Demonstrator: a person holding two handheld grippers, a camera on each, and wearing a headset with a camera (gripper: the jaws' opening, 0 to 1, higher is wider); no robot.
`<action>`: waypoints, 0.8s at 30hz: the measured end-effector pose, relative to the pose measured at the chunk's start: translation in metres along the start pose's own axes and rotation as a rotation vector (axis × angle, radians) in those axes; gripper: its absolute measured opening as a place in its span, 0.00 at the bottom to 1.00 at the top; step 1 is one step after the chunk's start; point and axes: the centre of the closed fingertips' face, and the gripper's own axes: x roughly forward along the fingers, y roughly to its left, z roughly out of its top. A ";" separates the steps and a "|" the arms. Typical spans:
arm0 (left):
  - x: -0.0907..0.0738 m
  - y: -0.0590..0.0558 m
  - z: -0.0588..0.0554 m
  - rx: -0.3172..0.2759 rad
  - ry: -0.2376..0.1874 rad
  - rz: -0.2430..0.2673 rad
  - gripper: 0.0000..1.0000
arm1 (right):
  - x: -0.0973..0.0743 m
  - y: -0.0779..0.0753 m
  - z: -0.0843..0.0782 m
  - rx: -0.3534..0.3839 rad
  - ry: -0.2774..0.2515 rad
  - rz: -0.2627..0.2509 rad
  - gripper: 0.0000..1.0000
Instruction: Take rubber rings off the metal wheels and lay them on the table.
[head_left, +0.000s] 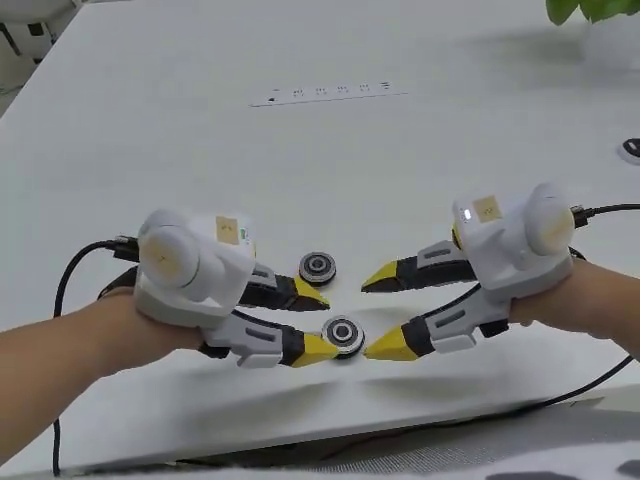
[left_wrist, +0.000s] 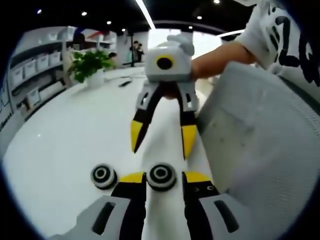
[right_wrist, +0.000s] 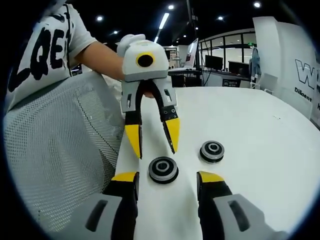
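Two metal wheels with black rubber rings lie flat on the white table (head_left: 200, 130). The near wheel (head_left: 342, 334) (left_wrist: 161, 176) (right_wrist: 163, 169) sits by the table's front edge, between the yellow tips of both grippers, which face each other. My left gripper (head_left: 318, 320) (left_wrist: 164, 178) is open, its jaws either side of this wheel without clamping it. My right gripper (head_left: 367, 317) (right_wrist: 167, 177) is open too, its tips just short of the same wheel. The far wheel (head_left: 317, 267) (left_wrist: 104, 176) (right_wrist: 212, 151) lies free, a little behind.
A socket strip (head_left: 325, 93) is set into the table farther back. A potted plant (head_left: 595, 8) (left_wrist: 90, 65) stands at the far right, near a small black disc (head_left: 632, 150). Black cables (head_left: 75, 270) trail from both grippers. A mesh chair (right_wrist: 60, 150) stands by the front edge.
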 end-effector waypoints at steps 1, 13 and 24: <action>0.002 0.000 0.000 -0.002 0.003 -0.003 0.28 | 0.000 0.000 0.000 0.000 0.000 0.000 0.43; 0.013 0.002 -0.006 0.002 0.037 0.010 0.19 | 0.001 0.003 -0.005 0.005 0.007 0.009 0.43; 0.018 0.005 -0.007 0.011 0.040 0.034 0.14 | 0.003 0.002 -0.007 0.007 0.007 0.013 0.42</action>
